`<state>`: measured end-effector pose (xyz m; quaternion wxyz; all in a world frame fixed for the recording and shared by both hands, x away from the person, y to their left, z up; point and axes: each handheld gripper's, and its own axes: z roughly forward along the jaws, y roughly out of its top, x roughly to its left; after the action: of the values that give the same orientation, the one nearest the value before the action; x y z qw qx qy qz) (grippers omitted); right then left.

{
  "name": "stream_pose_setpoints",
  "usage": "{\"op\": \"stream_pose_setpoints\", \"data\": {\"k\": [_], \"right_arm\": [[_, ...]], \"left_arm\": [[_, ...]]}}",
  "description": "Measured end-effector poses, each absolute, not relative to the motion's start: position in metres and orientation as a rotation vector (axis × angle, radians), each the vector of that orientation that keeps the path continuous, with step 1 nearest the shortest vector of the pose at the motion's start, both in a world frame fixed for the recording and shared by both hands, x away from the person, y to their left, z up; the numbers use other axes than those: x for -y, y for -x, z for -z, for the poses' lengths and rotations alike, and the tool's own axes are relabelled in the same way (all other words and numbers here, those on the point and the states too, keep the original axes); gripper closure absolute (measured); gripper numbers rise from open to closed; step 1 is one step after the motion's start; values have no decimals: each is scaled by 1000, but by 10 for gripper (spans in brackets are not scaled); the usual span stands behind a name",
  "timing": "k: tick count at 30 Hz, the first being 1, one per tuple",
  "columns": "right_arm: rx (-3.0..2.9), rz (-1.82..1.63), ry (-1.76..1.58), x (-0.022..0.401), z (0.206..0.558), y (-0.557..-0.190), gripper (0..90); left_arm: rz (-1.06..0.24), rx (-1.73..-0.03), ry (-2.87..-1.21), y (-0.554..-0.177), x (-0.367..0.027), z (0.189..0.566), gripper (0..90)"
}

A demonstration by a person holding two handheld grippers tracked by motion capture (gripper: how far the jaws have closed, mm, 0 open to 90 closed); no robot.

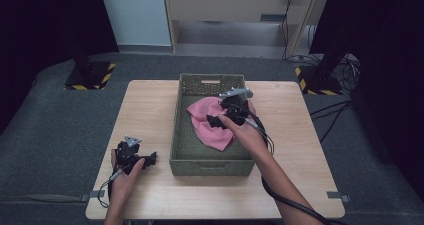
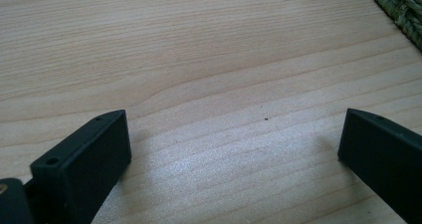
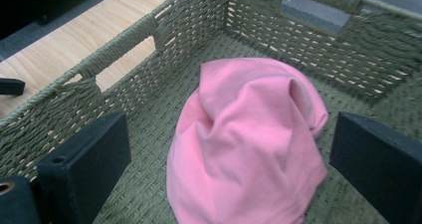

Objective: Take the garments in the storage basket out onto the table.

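Pink cloth [image 3: 249, 139], crumpled, lying on the floor of the woven basket [image 1: 186, 135], which stands on the bench [image 1: 150, 110]. Its long axis runs diagonally, from the far left toward the near right of the basket in the high view. The right tongs [image 1: 217, 119] hover over it, jaws spread wide and empty, hiding part of the cloth. The left tongs [image 1: 150, 158] rest on the bench, wide open, holding nothing. The cloth's folds conceal its true outline.

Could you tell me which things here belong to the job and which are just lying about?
In the job: pink cloth, basket, right tongs open above the cloth.
Lying about: left tongs open on the table, floor stands.
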<state>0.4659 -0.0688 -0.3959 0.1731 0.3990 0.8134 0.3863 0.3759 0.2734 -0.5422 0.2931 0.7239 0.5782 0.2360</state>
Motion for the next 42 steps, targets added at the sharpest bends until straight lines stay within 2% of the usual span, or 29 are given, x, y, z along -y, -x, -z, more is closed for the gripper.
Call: {"op": "stream_pose_setpoints", "data": {"k": [17, 42], "right_arm": [[-2339, -1023, -1145, 44, 420, -489, 28], [-2353, -929, -1255, 36, 455, -528, 31]], "left_arm": [[-628, -1540, -1928, -376, -273, 542, 0], [-628, -1540, -1928, -376, -273, 542, 0]]}}
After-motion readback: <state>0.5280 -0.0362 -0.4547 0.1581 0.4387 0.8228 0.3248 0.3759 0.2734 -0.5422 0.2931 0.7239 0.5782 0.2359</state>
